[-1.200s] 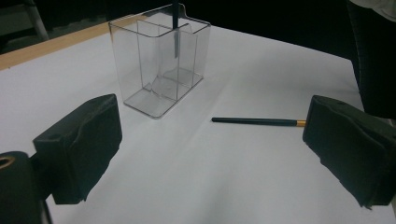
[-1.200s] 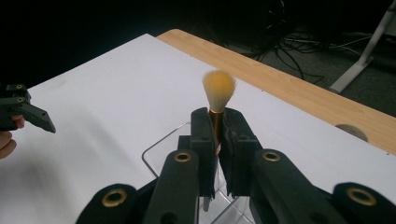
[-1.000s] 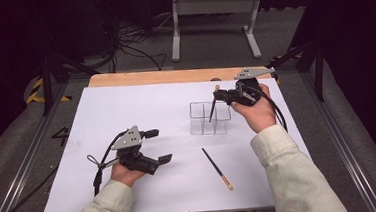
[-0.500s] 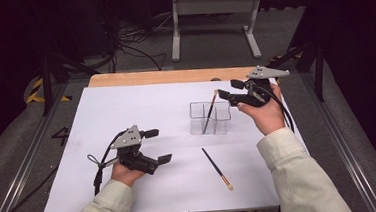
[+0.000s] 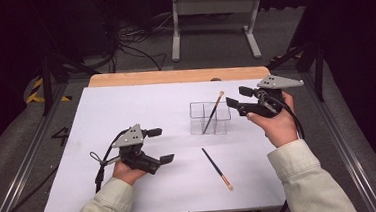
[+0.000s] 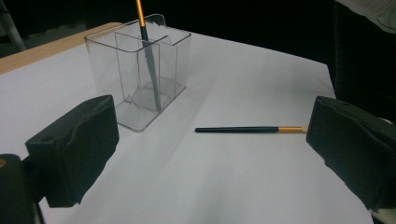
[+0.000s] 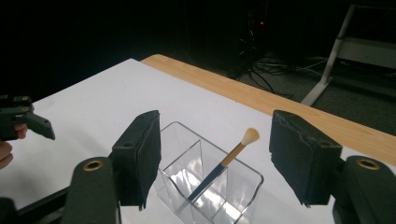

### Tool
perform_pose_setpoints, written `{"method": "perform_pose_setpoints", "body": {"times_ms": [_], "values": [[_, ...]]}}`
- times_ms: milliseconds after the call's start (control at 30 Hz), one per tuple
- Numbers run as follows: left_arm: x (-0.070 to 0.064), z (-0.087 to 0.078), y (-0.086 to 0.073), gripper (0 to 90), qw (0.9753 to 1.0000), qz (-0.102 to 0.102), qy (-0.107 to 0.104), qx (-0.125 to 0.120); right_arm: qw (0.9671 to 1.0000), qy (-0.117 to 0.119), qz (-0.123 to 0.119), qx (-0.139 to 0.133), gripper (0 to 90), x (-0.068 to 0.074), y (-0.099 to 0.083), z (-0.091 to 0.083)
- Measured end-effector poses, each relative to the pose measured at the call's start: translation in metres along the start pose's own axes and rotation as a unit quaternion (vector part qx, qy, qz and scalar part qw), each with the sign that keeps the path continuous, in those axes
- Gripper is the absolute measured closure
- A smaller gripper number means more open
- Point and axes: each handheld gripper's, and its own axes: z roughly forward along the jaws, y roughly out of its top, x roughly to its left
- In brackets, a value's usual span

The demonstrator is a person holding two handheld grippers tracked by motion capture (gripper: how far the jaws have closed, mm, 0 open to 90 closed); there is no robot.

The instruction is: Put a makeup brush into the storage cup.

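A clear divided container [image 5: 209, 118] stands on the white sheet [image 5: 126, 110]. A brush [image 5: 213, 112] leans inside it, bristle end up. In the right gripper view that brush [image 7: 224, 161] rests in the container [image 7: 238, 205] just below my open right gripper [image 7: 219, 154]. In the high view the right gripper [image 5: 235, 96] hovers open, right of the container and apart from it. A second brush [image 5: 217, 168] lies flat nearer the person. My left gripper [image 5: 161, 145] rests open on the sheet to its left. In the left gripper view its jaws [image 6: 212, 149] frame the lying brush [image 6: 247, 129] and the container [image 6: 140, 70].
The wooden table edge [image 5: 174, 76] runs along the back of the sheet. Behind it stand a metal frame [image 5: 214, 14] and floor cables [image 5: 137, 47]. Rails flank the table on both sides. The other hand's gripper [image 7: 23, 121] shows at the left of the right gripper view.
My right gripper let go of the brush, which now leans in the container, and drew back to the right with its jaws open. The left gripper has stayed put.
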Motion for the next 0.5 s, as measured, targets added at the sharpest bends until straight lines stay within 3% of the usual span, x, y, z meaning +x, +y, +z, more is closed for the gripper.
{"method": "perform_pose_setpoints", "body": {"times_ms": [267, 500], "values": [[-0.001, -0.004, 0.001, 2.1, 1.0000, -0.001, 0.003, 0.003, 0.9999, 0.007, -0.007, 0.003, 35.1, 0.009, -0.005, -0.014], [0.000, -0.007, 0.002, 1.4, 1.0000, 0.000, -0.002, -0.009, 0.9993, 0.017, -0.016, 0.028, 35.7, 0.020, -0.013, -0.021]]}}
